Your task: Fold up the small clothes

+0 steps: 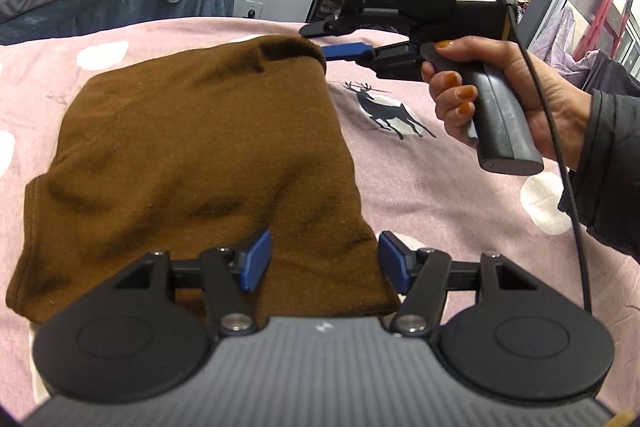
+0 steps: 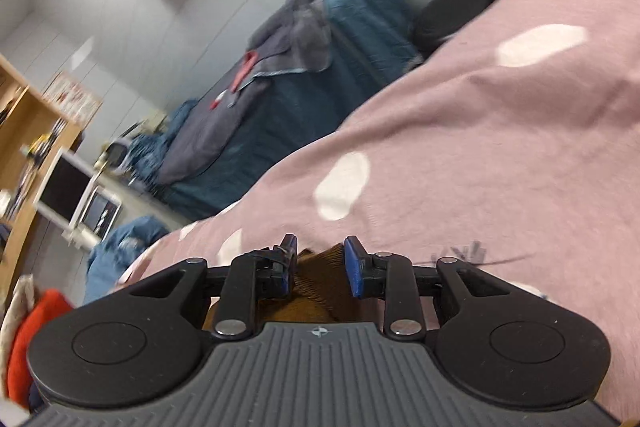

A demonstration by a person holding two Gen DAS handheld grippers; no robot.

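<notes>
Brown garment point(image 1: 192, 155) lies folded on pink sheet point(image 1: 460, 219). Left gripper point(image 1: 324, 259) open astride its near edge, right gripper point(image 2: 318, 265) open w/ far corner between pads, unpinched; any snag could undo the fold
</notes>
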